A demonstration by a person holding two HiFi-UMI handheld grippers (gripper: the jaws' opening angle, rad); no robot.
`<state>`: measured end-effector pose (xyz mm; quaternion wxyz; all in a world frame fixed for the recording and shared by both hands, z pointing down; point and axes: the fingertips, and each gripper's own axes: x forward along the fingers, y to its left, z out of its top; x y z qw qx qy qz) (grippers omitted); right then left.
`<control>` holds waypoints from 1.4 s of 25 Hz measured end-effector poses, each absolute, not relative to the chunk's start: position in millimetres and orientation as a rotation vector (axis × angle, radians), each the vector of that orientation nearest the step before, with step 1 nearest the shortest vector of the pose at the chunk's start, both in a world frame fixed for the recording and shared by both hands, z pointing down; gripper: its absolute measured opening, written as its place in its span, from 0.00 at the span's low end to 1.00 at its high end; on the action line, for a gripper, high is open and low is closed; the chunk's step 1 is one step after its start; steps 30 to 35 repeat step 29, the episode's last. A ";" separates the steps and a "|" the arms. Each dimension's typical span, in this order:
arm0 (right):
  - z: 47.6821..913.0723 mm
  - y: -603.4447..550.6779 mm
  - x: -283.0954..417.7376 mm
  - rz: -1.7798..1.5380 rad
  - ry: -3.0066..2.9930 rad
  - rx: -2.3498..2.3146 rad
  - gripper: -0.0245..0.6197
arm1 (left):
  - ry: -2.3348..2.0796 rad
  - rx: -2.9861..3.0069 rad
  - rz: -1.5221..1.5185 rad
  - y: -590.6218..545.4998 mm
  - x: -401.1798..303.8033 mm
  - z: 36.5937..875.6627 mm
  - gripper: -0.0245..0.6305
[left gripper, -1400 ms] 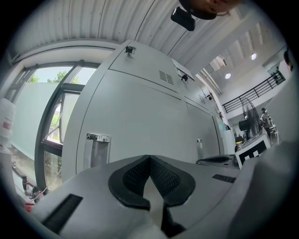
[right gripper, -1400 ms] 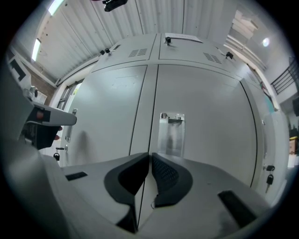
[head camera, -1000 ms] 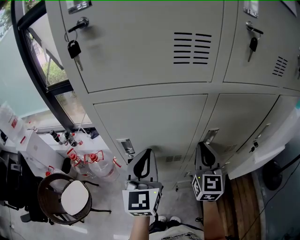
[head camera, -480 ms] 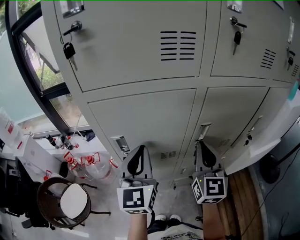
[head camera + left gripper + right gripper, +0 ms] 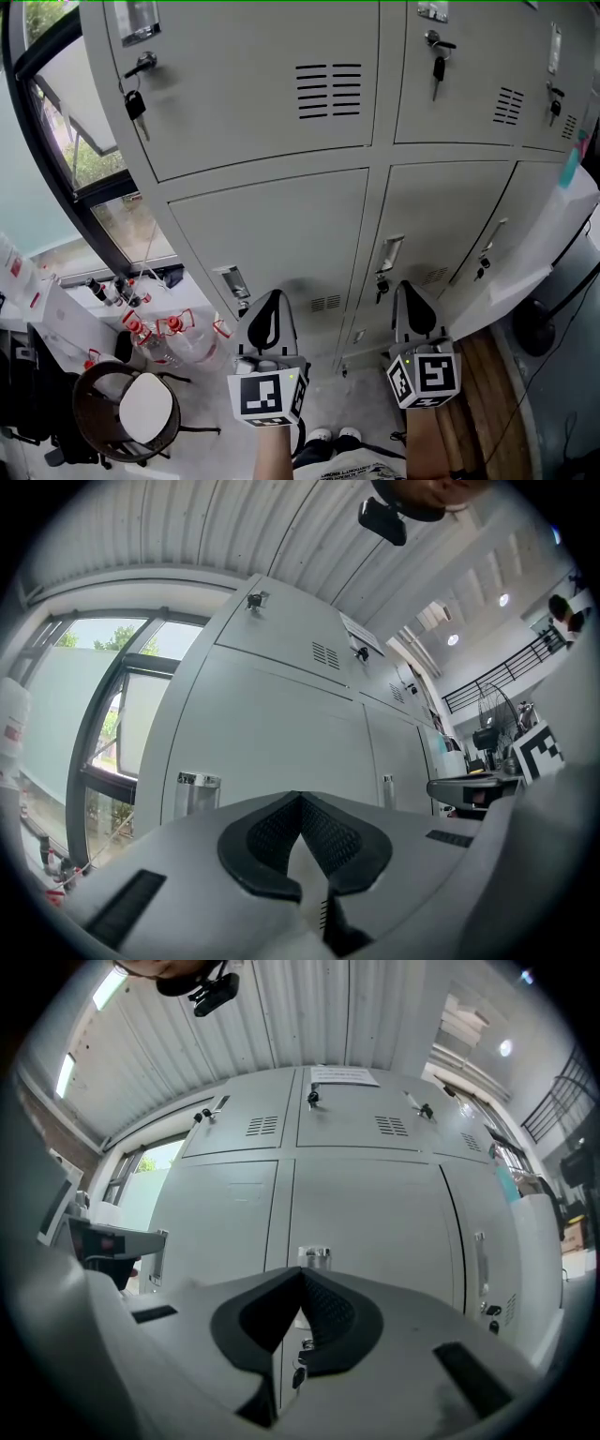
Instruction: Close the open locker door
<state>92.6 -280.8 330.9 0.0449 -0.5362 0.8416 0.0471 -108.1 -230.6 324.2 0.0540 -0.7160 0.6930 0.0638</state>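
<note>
Two grippers low in the head view: left gripper (image 5: 271, 305) and right gripper (image 5: 412, 302), both with jaws closed and empty, pointing toward the lower lockers (image 5: 281, 234). At far right, open door (image 5: 553, 248), standing out from the right column, well apart from both grippers. Window (image 5: 84, 159) to the left; stool (image 5: 131, 412) and bottles (image 5: 169, 333) on the floor below it

Left gripper view: jaws pressed together at the tips, nothing between; closed grey locker fronts ahead, window at left

Right gripper view: jaws shut tight, nothing held; handle (image 5: 314, 1256) of the middle lower locker just above the tips; pale panel, probably the open door, at far right
</note>
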 end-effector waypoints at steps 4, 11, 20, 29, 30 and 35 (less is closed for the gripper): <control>329.5 -273.7 96.7 0.141 2.574 -1.629 0.03 | 2.098 -2.175 0.197 -225.7 -104.1 322.0 0.04; 328.1 -265.9 106.4 0.142 2.564 -1.641 0.03 | 2.097 -2.169 0.199 -218.3 -99.0 320.3 0.04; 326.9 -260.2 113.9 0.144 2.566 -1.642 0.03 | 2.099 -2.169 0.204 -212.4 -92.3 319.4 0.04; 325.8 -255.5 118.0 0.147 2.568 -1.641 0.03 | 2.098 -2.170 0.198 -207.4 -88.1 320.3 0.04; 325.8 -255.5 118.0 0.147 2.568 -1.641 0.03 | 2.098 -2.170 0.198 -207.4 -88.1 320.3 0.04; 325.8 -255.5 118.0 0.147 2.568 -1.641 0.03 | 2.098 -2.170 0.198 -207.4 -88.1 320.3 0.04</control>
